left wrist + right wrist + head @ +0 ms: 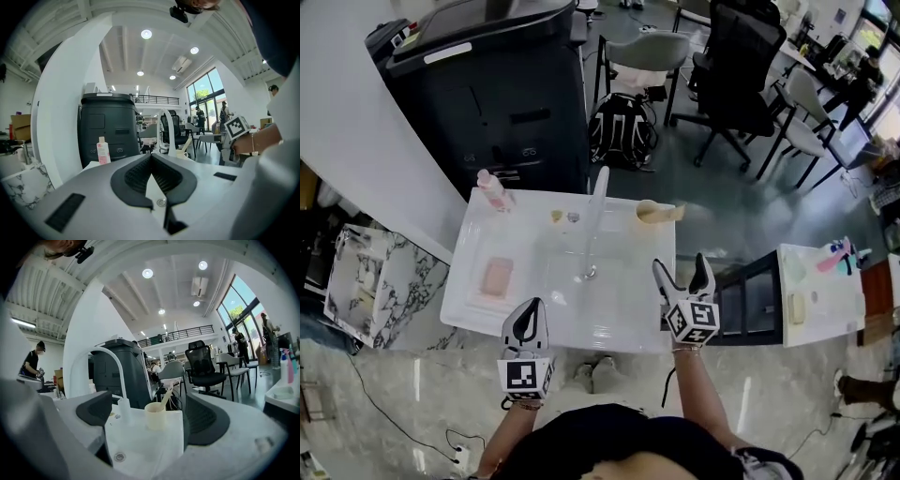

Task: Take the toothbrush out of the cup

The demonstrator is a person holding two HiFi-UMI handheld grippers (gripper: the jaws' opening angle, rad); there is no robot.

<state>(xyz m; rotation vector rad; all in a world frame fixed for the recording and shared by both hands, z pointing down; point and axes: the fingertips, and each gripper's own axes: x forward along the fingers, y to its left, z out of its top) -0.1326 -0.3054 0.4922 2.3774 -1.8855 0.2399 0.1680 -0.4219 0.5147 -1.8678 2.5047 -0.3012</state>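
A cream cup (pixel 647 214) stands on the back right corner of the white sink (pixel 623 323), right of the tall white faucet (pixel 596 217). A cream toothbrush (pixel 668 215) leans out of the cup toward the right. My right gripper (pixel 682 270) is open over the sink's front right edge, well short of the cup. In the right gripper view the cup (pixel 155 416) and toothbrush (pixel 167 397) sit straight ahead between the jaws, at a distance. My left gripper (pixel 529 317) is shut and empty at the sink's front left edge, its pads (pixel 140 172) pressed together.
A pink bottle (pixel 494 190) stands at the sink's back left and a pink soap bar (pixel 497 277) lies on its left ledge. Behind are a black bin (pixel 487 84), a backpack (pixel 622 129) and office chairs (pixel 741 66). A second white counter (pixel 820 309) is at right.
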